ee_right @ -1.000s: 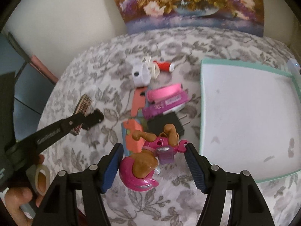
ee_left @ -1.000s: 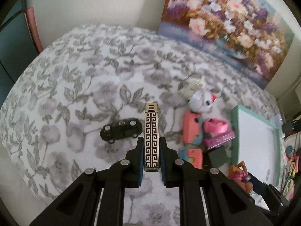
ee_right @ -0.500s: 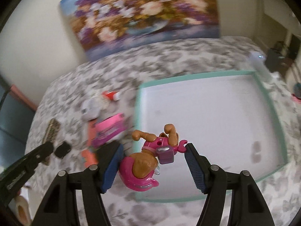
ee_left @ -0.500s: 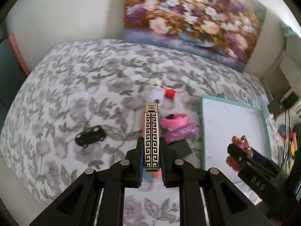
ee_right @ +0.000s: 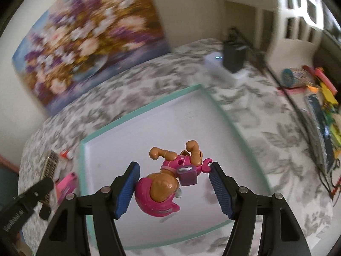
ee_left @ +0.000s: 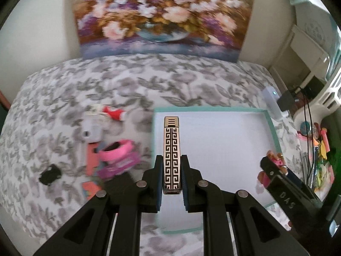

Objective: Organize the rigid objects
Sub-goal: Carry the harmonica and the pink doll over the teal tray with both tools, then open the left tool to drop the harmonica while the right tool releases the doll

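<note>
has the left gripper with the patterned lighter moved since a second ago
Yes. The left gripper, shut on the patterned lighter, has swung rightward from beside the black toy car to over the teal-rimmed tray.

Soft, even daylight fills both views; a bright window point(ee_right: 307, 10) at the upper right of the right wrist view is washed out. Fisheye distortion bows the bedspread point(ee_left: 64, 98) and darkens the corners. Motion blur smears the floral painting point(ee_left: 162, 15) and the white tray point(ee_right: 170, 128), most strongly in the right wrist view. Shadows are faint; no harsh glare appears.
</note>
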